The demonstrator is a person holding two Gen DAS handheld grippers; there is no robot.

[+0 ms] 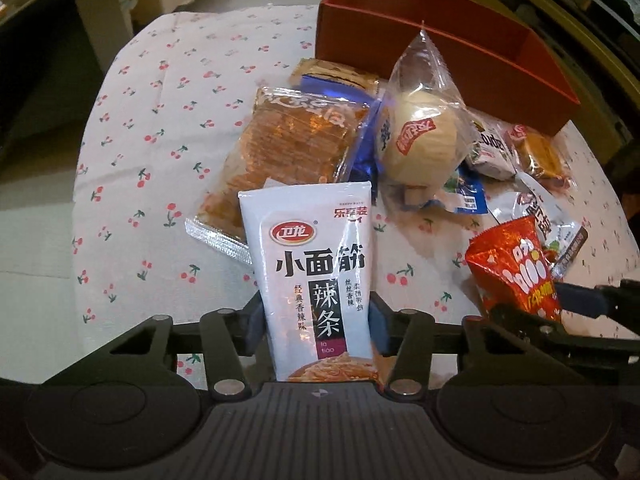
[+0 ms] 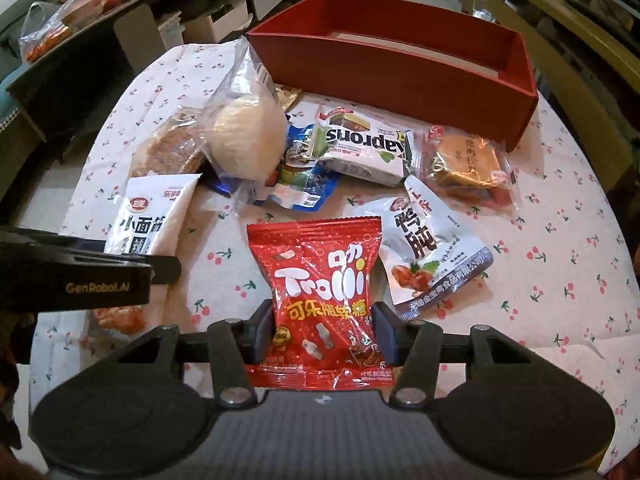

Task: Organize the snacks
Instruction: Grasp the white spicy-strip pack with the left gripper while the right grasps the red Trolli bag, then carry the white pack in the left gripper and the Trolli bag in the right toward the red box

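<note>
Pick-up step, both hands loaded: left gripper [image 1: 316, 322] clamped on the white latiao packet [image 1: 310, 264], right gripper [image 2: 325, 334] clamped on the red Trolli bag [image 2: 320, 280], both low over the bench [image 2: 560, 280]. Next, likely: carry each into the red box [image 2: 400, 76] beyond the pile.

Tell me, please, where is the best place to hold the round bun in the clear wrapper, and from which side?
Probably the crimped top end of the round bun's wrapper, approached from above. That flat seal sticks up free, so the fingers can pinch it without squashing the soft bun or disturbing the packets crowded around its base.
</note>
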